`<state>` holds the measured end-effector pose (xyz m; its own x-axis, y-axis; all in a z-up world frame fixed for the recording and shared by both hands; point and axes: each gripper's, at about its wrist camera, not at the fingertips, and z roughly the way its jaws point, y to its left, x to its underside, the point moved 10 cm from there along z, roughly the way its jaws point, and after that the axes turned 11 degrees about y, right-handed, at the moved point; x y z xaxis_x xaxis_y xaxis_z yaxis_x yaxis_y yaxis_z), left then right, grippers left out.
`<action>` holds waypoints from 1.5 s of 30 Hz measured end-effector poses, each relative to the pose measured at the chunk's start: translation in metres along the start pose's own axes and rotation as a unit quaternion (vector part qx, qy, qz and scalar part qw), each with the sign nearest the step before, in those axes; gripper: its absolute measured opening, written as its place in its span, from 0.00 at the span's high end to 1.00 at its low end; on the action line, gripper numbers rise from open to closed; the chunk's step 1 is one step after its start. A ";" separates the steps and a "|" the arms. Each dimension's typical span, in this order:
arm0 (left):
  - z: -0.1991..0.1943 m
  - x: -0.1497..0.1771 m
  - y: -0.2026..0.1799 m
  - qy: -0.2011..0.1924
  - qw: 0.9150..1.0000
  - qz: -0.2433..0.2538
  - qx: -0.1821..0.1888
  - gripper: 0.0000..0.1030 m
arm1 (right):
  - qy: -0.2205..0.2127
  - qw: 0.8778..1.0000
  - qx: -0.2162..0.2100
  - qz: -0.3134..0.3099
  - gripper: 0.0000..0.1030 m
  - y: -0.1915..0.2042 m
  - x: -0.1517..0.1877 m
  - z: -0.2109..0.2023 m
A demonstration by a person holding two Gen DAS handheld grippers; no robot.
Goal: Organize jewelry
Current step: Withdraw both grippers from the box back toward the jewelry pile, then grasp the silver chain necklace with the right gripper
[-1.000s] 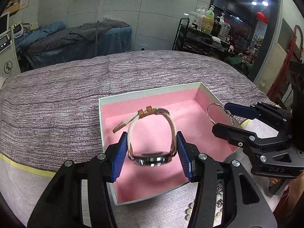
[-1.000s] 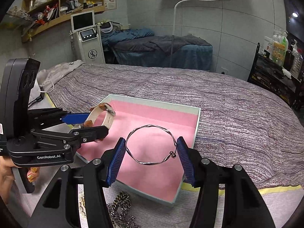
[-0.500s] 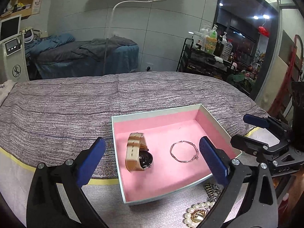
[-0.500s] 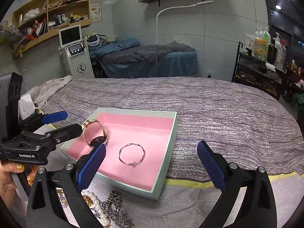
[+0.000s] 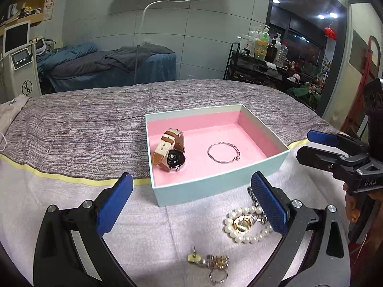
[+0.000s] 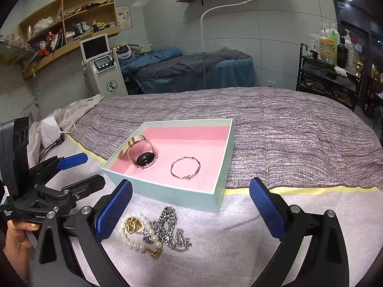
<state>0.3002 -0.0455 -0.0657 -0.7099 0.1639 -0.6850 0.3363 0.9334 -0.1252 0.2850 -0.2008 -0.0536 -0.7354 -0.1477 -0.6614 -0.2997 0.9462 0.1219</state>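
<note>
On a purple-grey bedspread (image 5: 83,129) in a treatment room, the pink-lined box (image 5: 275,160) now holds the released watch (image 5: 171,151) and bangle (image 5: 223,153); left gripper (image 5: 191,203) and right gripper (image 6: 190,205) have spread wide, empty.

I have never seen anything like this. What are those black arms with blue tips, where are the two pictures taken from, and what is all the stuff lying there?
No robot here: a person holds a hand tool in each hand, each ending in a two-fingered claw with blue pads. A small camera sits on each tool and looks out along its fingers, so one picture comes from the left claw and one from the right claw. Both are wide open and hold nothing. On the cloth-covered table stands a pale green box with a pink lining. In it lie a beige-strapped wristwatch and a thin silver bangle. In front of the box wait a white pearl bracelet, a chunky silver chain and some small earrings and rings.
</note>
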 end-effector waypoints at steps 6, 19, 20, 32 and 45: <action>-0.009 0.043 0.004 0.031 0.999 -0.006 -0.006 0.06 | 0.030 0.999 -0.002 -0.019 0.06 0.004 0.034 -0.002; -0.012 0.096 -0.011 0.056 0.998 0.007 -0.003 0.06 | 0.082 0.995 0.007 -0.060 0.22 0.016 0.077 0.012; -0.011 0.097 -0.013 0.058 0.998 0.006 0.002 0.06 | 0.087 0.994 0.011 -0.063 0.25 0.014 0.078 0.014; -0.008 0.094 -0.032 0.056 0.998 0.039 0.006 0.06 | 0.133 0.983 0.025 -0.121 0.44 0.015 0.071 0.045; 0.007 0.090 -0.034 0.069 0.996 0.053 0.008 0.07 | 0.138 0.979 -0.012 -0.150 0.86 0.031 0.063 0.053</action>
<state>0.2293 -0.0650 -0.1285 -0.7478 0.3050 -0.5897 0.4234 0.9032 -0.0698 0.2615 -0.1654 -0.1312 -0.7470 -0.4932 -0.4458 -0.5392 0.8417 -0.0278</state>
